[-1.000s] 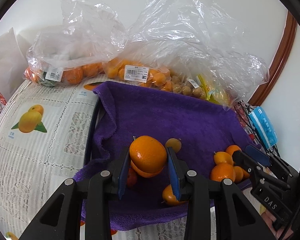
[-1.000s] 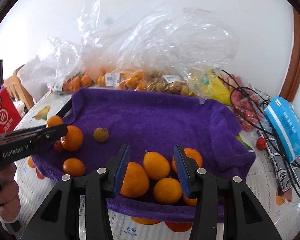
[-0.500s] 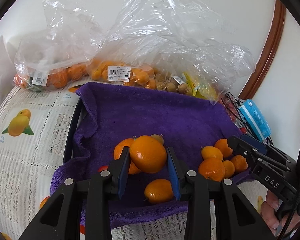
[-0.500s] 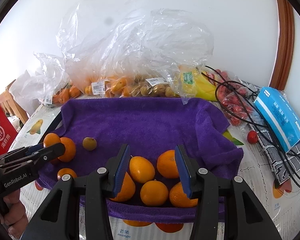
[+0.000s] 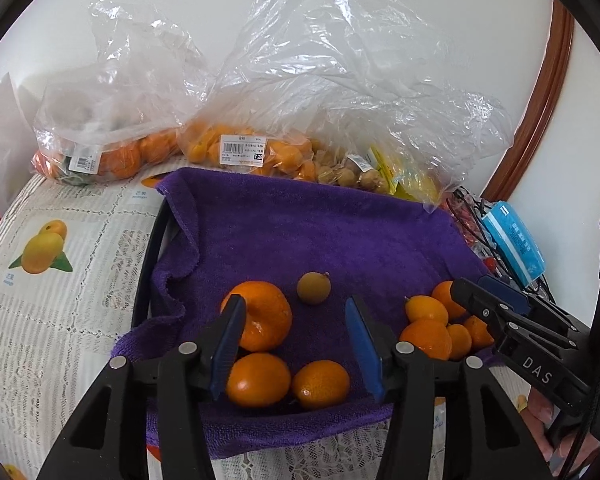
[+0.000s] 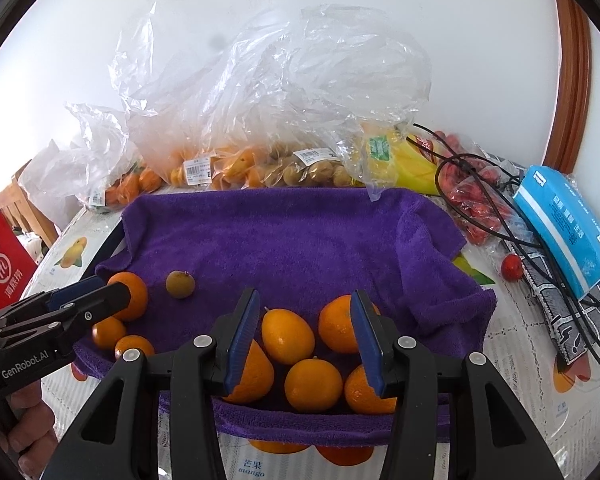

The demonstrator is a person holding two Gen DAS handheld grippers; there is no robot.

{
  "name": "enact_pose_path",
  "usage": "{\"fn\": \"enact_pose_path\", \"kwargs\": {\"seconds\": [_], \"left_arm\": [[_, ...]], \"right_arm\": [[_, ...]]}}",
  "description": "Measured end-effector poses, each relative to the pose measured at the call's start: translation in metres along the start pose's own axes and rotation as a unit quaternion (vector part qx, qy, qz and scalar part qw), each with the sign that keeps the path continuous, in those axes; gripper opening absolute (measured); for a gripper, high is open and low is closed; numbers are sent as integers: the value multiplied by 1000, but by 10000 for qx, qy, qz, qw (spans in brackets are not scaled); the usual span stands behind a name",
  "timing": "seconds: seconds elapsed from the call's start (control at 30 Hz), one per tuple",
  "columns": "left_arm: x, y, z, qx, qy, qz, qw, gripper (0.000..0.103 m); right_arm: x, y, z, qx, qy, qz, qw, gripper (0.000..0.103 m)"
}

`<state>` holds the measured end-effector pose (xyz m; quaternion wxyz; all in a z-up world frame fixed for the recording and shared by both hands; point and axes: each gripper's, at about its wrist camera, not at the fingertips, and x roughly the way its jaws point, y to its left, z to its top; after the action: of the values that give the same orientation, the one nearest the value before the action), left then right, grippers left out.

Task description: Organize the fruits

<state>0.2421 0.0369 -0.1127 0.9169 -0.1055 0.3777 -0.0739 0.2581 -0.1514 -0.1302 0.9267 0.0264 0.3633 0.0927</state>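
the left gripper (image 5: 296, 344) stands with its blue-padded jaws spread wide and nothing between them, hovering over the near edge of a plush purple towel (image 5: 300, 236). just past its left pad, at about 11 o'clock from the tips, sits a large glossy mandarin (image 5: 266, 314), round and slightly flattened. at 12 o'clock lies a small dull brownish-green fruit (image 5: 314, 288), smooth and nearly spherical. below the jaws, at 6 o'clock, two smaller oval oranges (image 5: 288, 378) rest side by side, touching.

the right gripper (image 6: 304, 338) is likewise spread apart and grips nothing; it hangs above a tight cluster of waxy oval oranges (image 6: 300, 356) heaped at the towel's front hem, some partly hidden by its pads.

at 12 o'clock behind the towel, crinkled clear plastic bags (image 6: 260, 92) slump against the white wall, holding more orange and tan fruit with barcode labels. the table wears a lacy white cloth (image 5: 60, 292) printed with mangoes. at 3 o'clock in the right view lie a blue packet (image 6: 564, 224) and tangled black cables (image 6: 500, 216).
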Motion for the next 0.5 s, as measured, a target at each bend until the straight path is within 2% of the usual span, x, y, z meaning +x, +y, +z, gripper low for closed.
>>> {"fn": "enact_pose_path", "kwargs": {"seconds": [0.3,0.4,0.5], "left_arm": [[-17,-3,4,93,-106,-71,9999,69],[-30,-3,8,102,-277,-84,9995,77],[-43,-1,9,20,-288,-29,9996,77]], "right_arm": [[-15,-1,3,168,-145,24,9998,53],[-29,3,4,201,-271,9,9994,59],[-47,9,4,174,-313,-39,9993,64]]}}
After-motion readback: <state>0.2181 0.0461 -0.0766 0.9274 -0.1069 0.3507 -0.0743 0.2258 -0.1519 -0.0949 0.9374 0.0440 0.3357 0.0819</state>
